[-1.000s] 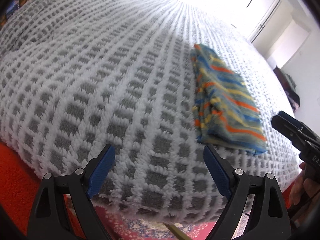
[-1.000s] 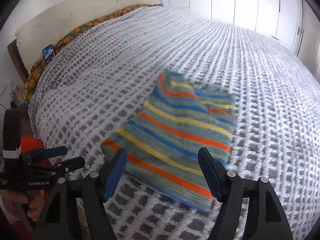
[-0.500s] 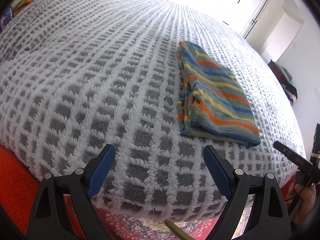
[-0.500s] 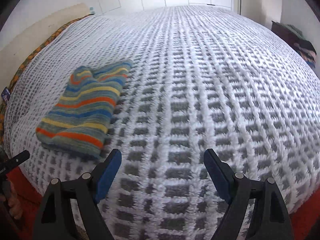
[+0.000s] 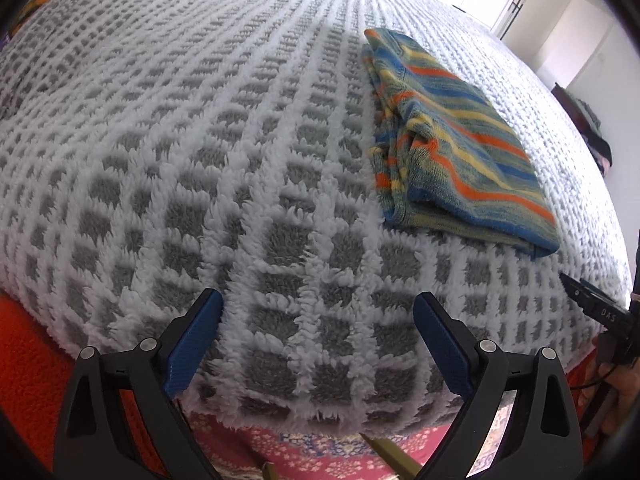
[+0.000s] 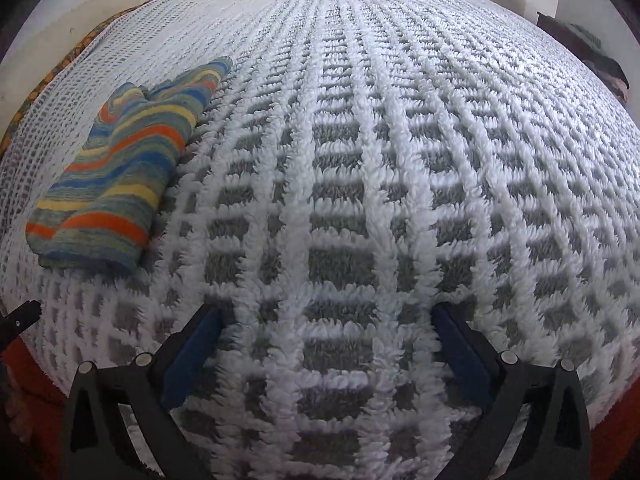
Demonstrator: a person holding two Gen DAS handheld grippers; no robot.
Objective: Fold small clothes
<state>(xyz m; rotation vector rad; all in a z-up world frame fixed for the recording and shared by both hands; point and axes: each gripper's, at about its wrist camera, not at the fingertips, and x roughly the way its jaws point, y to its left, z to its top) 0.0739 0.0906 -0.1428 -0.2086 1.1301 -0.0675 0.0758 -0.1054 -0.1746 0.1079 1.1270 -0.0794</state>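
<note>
Left wrist view: our left gripper (image 5: 318, 312) hangs with its blue-padded fingers (image 5: 195, 330) spread wide and nothing between them, at the near edge of the bed. Ahead and to its right, the folded striped garment (image 5: 452, 140) lies flat on the grey-and-white checked blanket (image 5: 200, 140), well clear of both fingers. On the right wrist view, our right gripper (image 6: 326, 322) is likewise released and empty, low over the blanket (image 6: 380, 140), with the garment (image 6: 120, 168) ahead to its left.
</note>
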